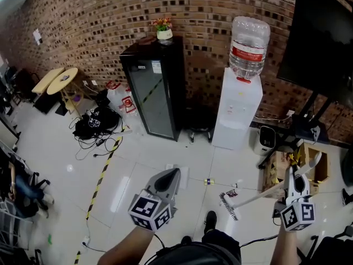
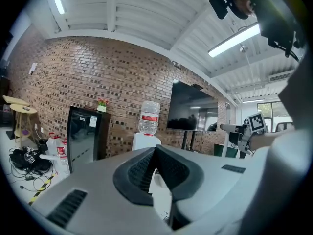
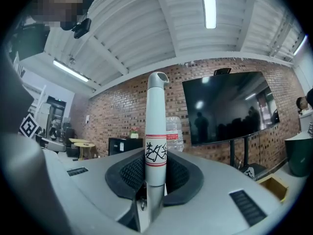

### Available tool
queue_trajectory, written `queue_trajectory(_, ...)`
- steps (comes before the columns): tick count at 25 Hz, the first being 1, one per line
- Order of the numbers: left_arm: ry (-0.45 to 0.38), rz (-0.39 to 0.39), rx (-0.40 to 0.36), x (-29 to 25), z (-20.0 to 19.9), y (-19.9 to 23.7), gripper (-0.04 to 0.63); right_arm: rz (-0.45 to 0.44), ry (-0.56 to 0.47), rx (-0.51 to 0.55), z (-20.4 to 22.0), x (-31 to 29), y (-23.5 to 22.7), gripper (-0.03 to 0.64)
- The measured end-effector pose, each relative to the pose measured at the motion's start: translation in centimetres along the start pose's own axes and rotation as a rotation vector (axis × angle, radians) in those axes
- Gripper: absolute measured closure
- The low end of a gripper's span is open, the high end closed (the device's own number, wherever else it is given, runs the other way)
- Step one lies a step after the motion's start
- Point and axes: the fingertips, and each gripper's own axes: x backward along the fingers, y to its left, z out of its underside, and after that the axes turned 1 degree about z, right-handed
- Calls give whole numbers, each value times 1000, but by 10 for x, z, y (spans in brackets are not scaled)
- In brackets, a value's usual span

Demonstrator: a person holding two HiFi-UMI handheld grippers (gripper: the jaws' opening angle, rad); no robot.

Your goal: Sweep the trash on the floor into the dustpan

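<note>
My right gripper (image 1: pixel 294 176) is shut on the white broom handle (image 3: pixel 156 131), which has red bands and a black scribble. The handle slants down to the left, ending in the brush head (image 1: pixel 228 206) on the white tile floor. Two small bits of trash lie just beyond the brush: a yellowish piece (image 1: pixel 208 181) and a dark red scrap (image 1: pixel 231 192). My left gripper (image 1: pixel 174 174) is held over the floor left of the trash, its pads (image 2: pixel 146 168) pressed together with nothing between them. I cannot make out a dustpan.
A black glass-door fridge (image 1: pixel 154 90) and a water dispenser (image 1: pixel 238 112) stand against the brick wall. A cardboard box (image 1: pixel 313 165) and a TV stand (image 1: pixel 309 128) are at the right. Tangled cables (image 1: pixel 95 125) and yellow-black floor tape (image 1: pixel 102 175) lie at the left. A shoe (image 1: pixel 210 220) is near the brush.
</note>
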Motion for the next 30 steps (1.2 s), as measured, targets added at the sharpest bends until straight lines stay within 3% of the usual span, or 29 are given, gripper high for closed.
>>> queue_trajectory(15,45,-36,20,-200,9,3,578,-108,32,-87,58,-161,-81,545)
queue_trajectory(21,108,-69,27,-258,40,26,578,-137,47,-70,99,-228,-107,545)
queue_trajectory(30,172,-39,35,-307,76,79,578,-79,84,7,181,-312,-124,545)
